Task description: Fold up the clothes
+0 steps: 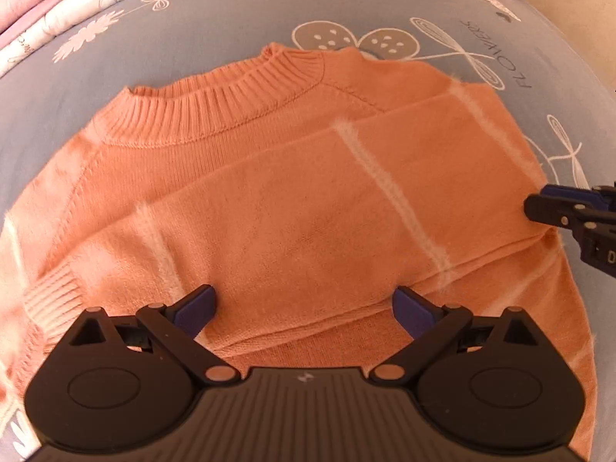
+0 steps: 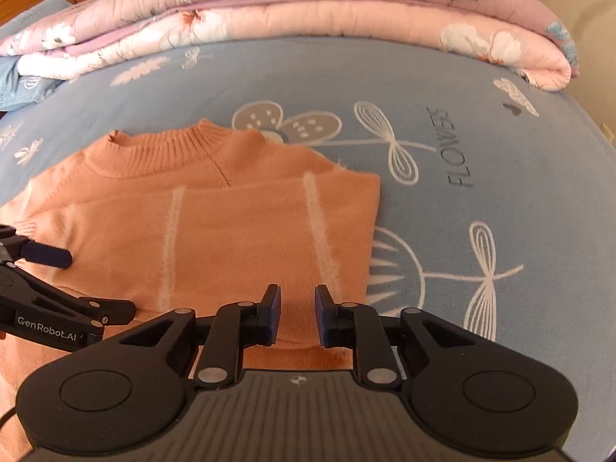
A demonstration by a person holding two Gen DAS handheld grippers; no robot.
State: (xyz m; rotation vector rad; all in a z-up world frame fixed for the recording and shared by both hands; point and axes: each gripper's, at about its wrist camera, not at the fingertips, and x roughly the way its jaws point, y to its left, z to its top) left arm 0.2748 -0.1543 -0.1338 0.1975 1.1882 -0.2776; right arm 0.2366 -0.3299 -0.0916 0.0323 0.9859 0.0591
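A blue flower-printed bedsheet [image 2: 442, 77] is filling both views, with folded pink quilts [image 2: 308, 19] stacked along its twelve o'clock edge. The orange sweater [image 1: 288, 200] is lying flat on the sheet, collar pointing to twelve o'clock, one sleeve [image 1: 404, 161] already folded across the chest. By my judgement the folding is partway done; the body folds are remaining. The left gripper [image 1: 304, 308] is hanging wide open over the cloth, grasping nothing. The right gripper [image 2: 297, 312] is standing narrowly parted, pinching nothing visibly. The hem is hiding beneath both tools.
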